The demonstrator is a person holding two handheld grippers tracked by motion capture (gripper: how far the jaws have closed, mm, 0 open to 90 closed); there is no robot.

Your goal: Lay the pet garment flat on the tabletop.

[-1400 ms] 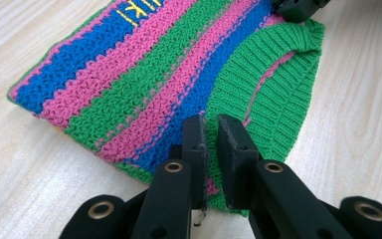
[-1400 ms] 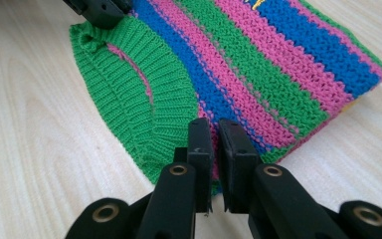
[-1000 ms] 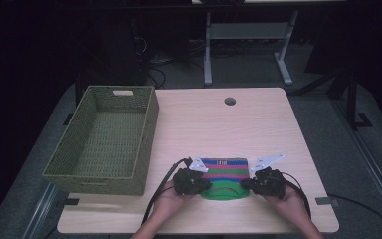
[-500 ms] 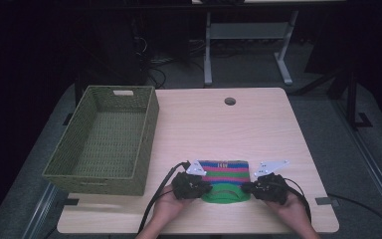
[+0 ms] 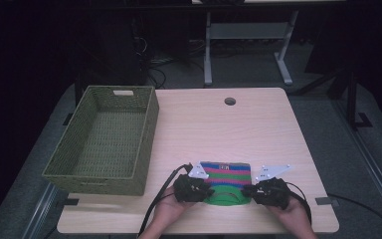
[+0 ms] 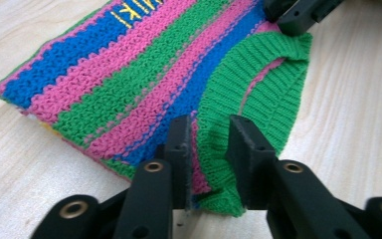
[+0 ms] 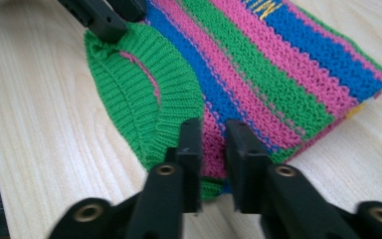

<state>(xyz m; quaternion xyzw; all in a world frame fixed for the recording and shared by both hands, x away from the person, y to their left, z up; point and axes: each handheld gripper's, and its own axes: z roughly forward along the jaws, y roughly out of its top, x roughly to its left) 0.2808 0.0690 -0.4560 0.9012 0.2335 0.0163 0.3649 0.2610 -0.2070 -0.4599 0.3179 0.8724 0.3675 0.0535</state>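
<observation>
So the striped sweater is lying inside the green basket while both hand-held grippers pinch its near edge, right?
Not quite. The high view shows the striped sweater lying on the table, right of the green basket. The left hand-held gripper and right hand-held gripper do pinch its near edge.

Basket [image 5: 104, 142] table's [image 5: 278, 129] left; knitted garment [image 5: 226, 174] front centre, right of basket.

Bright table, dark room.
The table [image 5: 258, 129] was evenly lit while the upper frame sank into black; the gripper views blurred at their bottom edges.
</observation>
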